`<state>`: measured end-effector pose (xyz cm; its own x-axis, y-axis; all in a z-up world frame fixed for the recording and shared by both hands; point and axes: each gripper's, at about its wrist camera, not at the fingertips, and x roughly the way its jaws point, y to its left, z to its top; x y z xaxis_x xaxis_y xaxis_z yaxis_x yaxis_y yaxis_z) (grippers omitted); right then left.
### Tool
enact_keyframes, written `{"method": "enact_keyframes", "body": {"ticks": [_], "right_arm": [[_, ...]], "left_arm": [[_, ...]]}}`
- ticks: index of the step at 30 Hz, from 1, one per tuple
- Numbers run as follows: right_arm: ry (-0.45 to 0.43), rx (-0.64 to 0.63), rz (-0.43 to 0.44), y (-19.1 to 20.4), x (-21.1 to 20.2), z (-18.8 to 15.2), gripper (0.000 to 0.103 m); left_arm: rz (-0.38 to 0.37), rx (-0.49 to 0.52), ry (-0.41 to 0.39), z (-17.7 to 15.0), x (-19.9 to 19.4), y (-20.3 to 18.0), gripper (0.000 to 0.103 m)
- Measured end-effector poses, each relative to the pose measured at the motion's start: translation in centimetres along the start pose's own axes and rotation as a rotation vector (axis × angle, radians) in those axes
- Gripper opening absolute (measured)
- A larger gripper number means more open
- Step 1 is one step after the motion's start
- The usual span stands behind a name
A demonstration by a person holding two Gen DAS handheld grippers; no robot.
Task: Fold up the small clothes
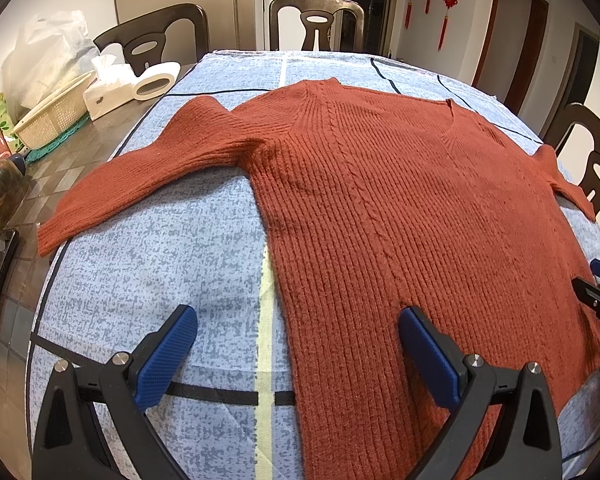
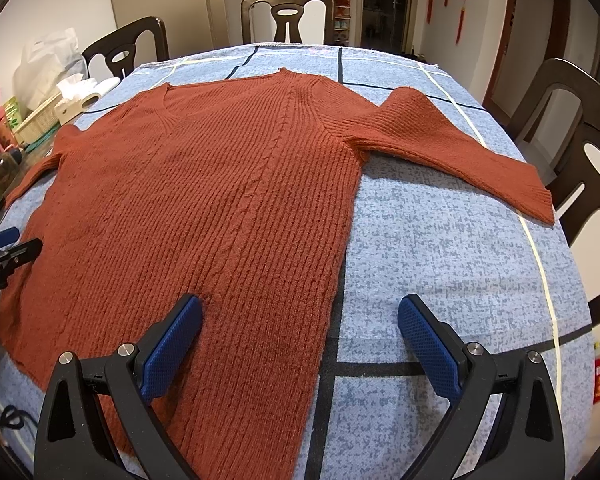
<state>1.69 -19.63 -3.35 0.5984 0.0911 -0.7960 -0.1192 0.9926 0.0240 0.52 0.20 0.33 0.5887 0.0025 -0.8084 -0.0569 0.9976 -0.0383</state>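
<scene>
While spread flat, rust sweater [image 1: 400, 200] running 6 to 12 o'clock; left gripper [image 1: 298, 354] and right gripper [image 2: 300, 344] gaping, astride opposite hem edges; equally near.

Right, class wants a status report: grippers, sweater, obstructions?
Left gripper open, right gripper open, both empty. Rust sweater flat on blue cloth, sleeves spread, unfolded. Nothing on it.

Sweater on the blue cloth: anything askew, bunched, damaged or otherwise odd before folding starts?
Nothing stands out. The rust sweater lies flat on the blue checked cloth, both sleeves spread outward. The left sleeve's cuff reaches past the cloth's edge onto the table. Left gripper and right gripper hover open, holding nothing.
</scene>
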Motion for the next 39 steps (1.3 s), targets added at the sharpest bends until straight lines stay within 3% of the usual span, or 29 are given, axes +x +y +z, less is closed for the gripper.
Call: {"method": "enact_keyframes", "body": {"ticks": [12,14,19,26,37,39], "right_arm": [[-0.049,-0.054,0.011,2.3,-1.8,1.4,0.098],[-0.046,-0.069,0.019,2.8,-1.7,1.6,0.091],[-0.041,-0.1,0.061,4.6,-1.1,2.9,0.079],[-0.05,-0.137,0.105,7.2,-0.1,4.7,0.079],[-0.025,-0.15,0.127,8.2,1.7,6.1,0.079],[-0.019,-0.147,0.127,8.1,2.0,6.1,0.079]], "left_arm": [[-0.002,-0.022,-0.05,0.8,-1.3,1.1,0.094],[0.009,-0.043,-0.06,1.1,-1.4,2.1,0.089],[0.047,-0.139,-0.083,1.8,-1.3,6.5,0.082],[-0.001,-0.361,-0.077,2.3,0.4,13.1,0.074],[0.002,-0.557,-0.118,2.7,1.3,17.2,0.071],[0.024,-0.575,-0.116,3.0,1.5,17.6,0.062]]}}
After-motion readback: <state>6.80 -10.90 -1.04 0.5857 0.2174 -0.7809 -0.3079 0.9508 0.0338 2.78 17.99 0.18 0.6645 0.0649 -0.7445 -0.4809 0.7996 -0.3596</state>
